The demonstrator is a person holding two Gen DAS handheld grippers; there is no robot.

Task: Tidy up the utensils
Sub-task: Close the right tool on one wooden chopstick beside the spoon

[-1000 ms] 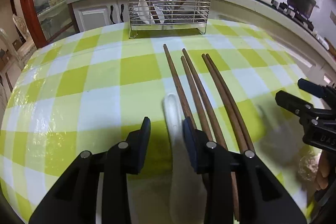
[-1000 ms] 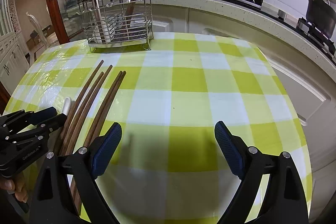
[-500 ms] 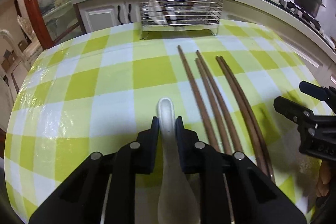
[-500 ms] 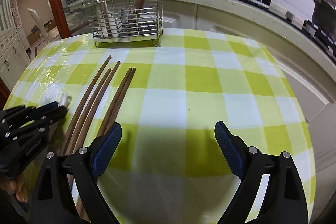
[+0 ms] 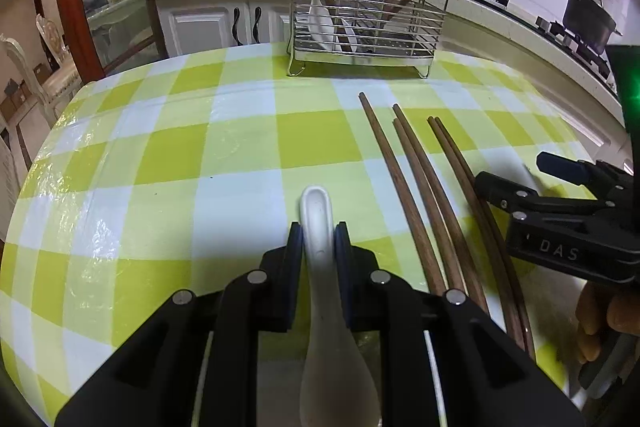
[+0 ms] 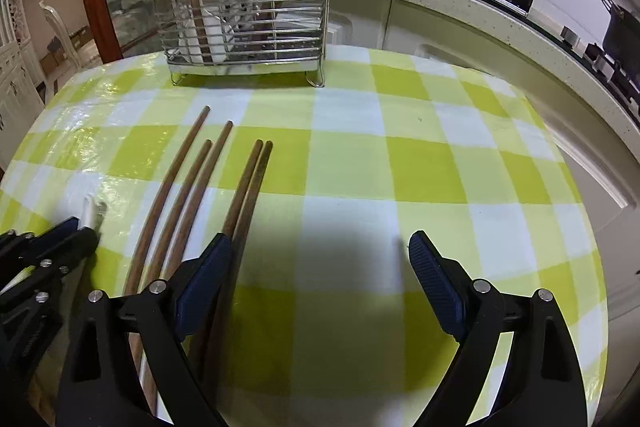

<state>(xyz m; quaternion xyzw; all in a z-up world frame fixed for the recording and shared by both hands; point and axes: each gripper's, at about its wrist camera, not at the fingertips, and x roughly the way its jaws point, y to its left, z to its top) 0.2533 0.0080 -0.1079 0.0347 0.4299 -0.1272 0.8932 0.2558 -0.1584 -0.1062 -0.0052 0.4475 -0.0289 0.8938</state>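
My left gripper (image 5: pixel 318 233) is shut on the handle of a white ceramic spoon (image 5: pixel 320 247), its bowl toward the camera. Several brown wooden chopsticks (image 5: pixel 416 187) lie on the green-checked tablecloth just right of it; they also show in the right wrist view (image 6: pixel 192 195). My right gripper (image 6: pixel 320 255) is open and empty, its left finger over the rightmost chopsticks. A wire utensil rack (image 5: pixel 364 23) at the table's far edge holds white spoons and chopsticks; it also shows in the right wrist view (image 6: pixel 248 7).
The round table (image 6: pixel 400 163) has a green and white checked cloth. A kitchen counter (image 5: pixel 500 23) with a black pot (image 5: pixel 588 19) curves behind it. The right gripper (image 5: pixel 560 211) shows at the left view's right edge.
My left gripper has closed on the white spoon's handle and lifted slightly. My right gripper has moved forward and left over the chopsticks, still open.
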